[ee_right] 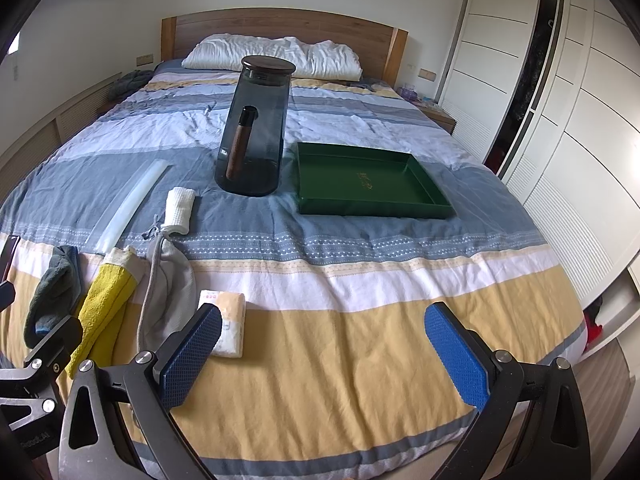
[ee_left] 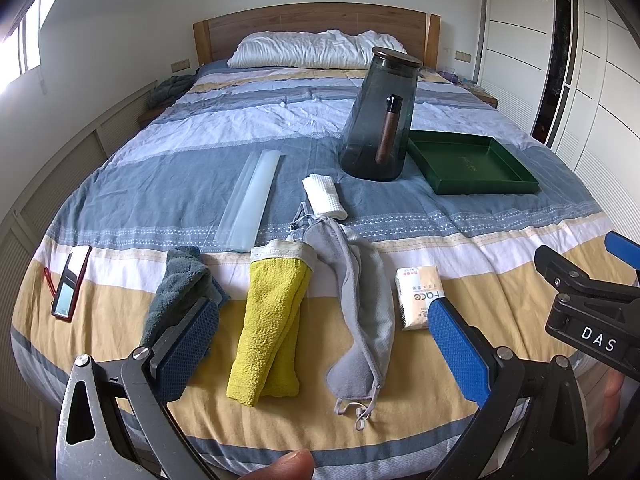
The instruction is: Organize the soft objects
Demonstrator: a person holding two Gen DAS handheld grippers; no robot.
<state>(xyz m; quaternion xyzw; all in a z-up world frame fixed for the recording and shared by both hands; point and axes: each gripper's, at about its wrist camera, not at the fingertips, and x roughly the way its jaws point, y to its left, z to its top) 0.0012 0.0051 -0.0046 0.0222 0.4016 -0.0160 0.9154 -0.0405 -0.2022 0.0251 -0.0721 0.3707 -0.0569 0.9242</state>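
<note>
On the striped bed lie a yellow towel (ee_left: 270, 320), a grey eye mask (ee_left: 360, 312), a dark green-grey cloth (ee_left: 176, 288), a white rolled cloth (ee_left: 323, 196) and a tissue pack (ee_left: 418, 296). A green tray (ee_left: 470, 164) sits behind them at the right. My left gripper (ee_left: 324, 344) is open and empty above the towel and mask. My right gripper (ee_right: 324, 348) is open and empty over bare yellow bedding, right of the tissue pack (ee_right: 228, 326). The right gripper also shows at the right edge of the left wrist view (ee_left: 588, 300).
A dark glass jar (ee_left: 380, 120) with a lid stands left of the tray. A translucent plastic strip (ee_left: 250, 200) and a phone (ee_left: 72, 280) lie at the left. A pillow (ee_left: 316, 50) and headboard are at the far end; wardrobes (ee_right: 560, 100) line the right.
</note>
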